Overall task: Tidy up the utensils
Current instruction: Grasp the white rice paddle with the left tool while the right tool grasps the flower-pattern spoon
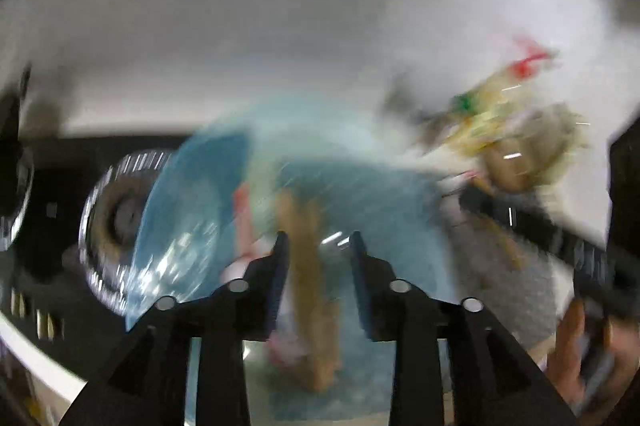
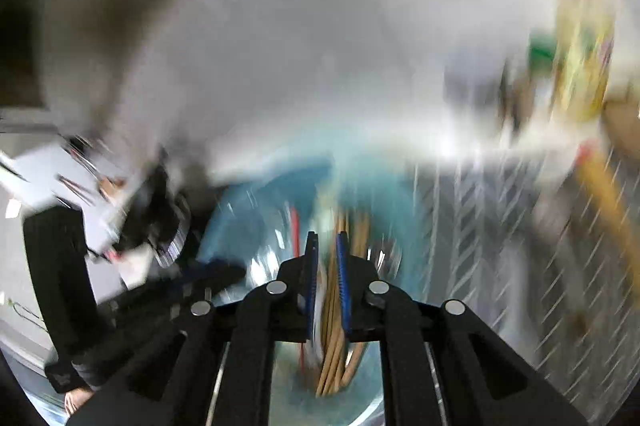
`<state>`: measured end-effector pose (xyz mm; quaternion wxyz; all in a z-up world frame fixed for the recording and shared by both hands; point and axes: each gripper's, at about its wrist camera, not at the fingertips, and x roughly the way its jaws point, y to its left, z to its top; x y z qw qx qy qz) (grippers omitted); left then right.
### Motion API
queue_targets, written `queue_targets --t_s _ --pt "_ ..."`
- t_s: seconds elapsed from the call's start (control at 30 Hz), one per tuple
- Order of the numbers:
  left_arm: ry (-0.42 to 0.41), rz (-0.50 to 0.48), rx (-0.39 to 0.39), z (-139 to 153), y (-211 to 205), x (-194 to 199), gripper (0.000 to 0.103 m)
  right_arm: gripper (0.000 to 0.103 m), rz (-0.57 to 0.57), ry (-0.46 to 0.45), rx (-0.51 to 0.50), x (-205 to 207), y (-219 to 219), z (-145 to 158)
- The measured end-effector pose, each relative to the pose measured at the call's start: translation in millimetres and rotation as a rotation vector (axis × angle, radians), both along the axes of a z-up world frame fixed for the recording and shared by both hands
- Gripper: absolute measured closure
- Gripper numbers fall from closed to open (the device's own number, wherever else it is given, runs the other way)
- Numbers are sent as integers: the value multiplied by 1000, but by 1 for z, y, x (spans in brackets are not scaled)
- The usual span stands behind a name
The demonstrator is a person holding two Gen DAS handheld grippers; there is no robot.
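Now both hovering over blue tub point(image 1: 188, 209) w/ wooden chopsticks point(image 2: 340, 346) to sort: left gripper point(image 1: 318, 242) jaws spread, right gripper point(image 2: 325, 246) jaws narrowly parted, nothing pinched.

Ahead of your left gripper point(image 1: 319, 238) the blue bowl point(image 1: 192, 209) is crowded with wooden utensils point(image 1: 304, 266). To its left a glass dish point(image 1: 108, 222) blocks you; to its right, the other gripper point(image 1: 576, 238). The wall side beyond is open.
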<state>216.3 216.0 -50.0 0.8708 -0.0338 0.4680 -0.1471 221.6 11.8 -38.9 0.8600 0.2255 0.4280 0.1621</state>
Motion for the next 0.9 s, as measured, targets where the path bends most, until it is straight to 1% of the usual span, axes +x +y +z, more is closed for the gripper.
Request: queue_targets --t_s 0.03,0.07,0.1,0.13,0.17,0.2,0.23,0.3,0.33,0.4,0.47,0.57,0.6,0.67,0.8,0.87,0.9 --pt "-58 -43 -9 19 -17 -12 55 85 -13 -88 1 -7 -21 22" --pt "-107 -90 -20 34 -34 -23 49 70 -24 -142 -3 -13 -35 35" --pt "-131 -120 -25 41 -47 -31 48 51 -46 -212 -14 -22 -57 51" --pt "-153 -162 -26 46 -67 -40 47 46 -65 -257 -23 -27 -72 59" --pt "-163 -197 -23 46 -85 -48 44 46 -92 -326 -41 -39 -97 67" --pt "-163 -225 -17 42 -102 -54 42 46 -102 -350 -70 -45 -111 67" --pt "-148 -249 -6 31 -123 -58 41 46 -110 -352 -121 -49 -126 62" --pt "-81 -260 26 1 -154 -60 41 46 -119 -305 -192 -53 -146 42" --pt "-32 -250 48 -22 -172 -59 41 46 -124 -254 -214 -55 -159 25" --pt "20 -215 78 -62 -194 -55 42 45 -115 -148 -201 -59 -183 -11" --pt "49 -182 149 -92 -207 -53 43 46 -105 -77 -192 -65 -198 -42" --pt "95 -142 208 -130 -216 -42 45 46 -93 6 -188 -70 -213 -77" --pt "102 -133 217 -137 -216 -38 47 46 -89 22 -186 -70 -217 -86" --pt "124 -102 239 -151 -218 -29 47 46 -84 42 -206 -69 -221 -98" --pt "165 -66 265 -169 -218 -19 47 46 -82 58 -213 -60 -233 -110" --pt "200 -58 216 -177 -217 -17 48 46 -68 53 -212 -59 -231 -109" --pt "182 -45 222 -176 -218 -19 60 46 -49 41 -206 -56 -228 -110"
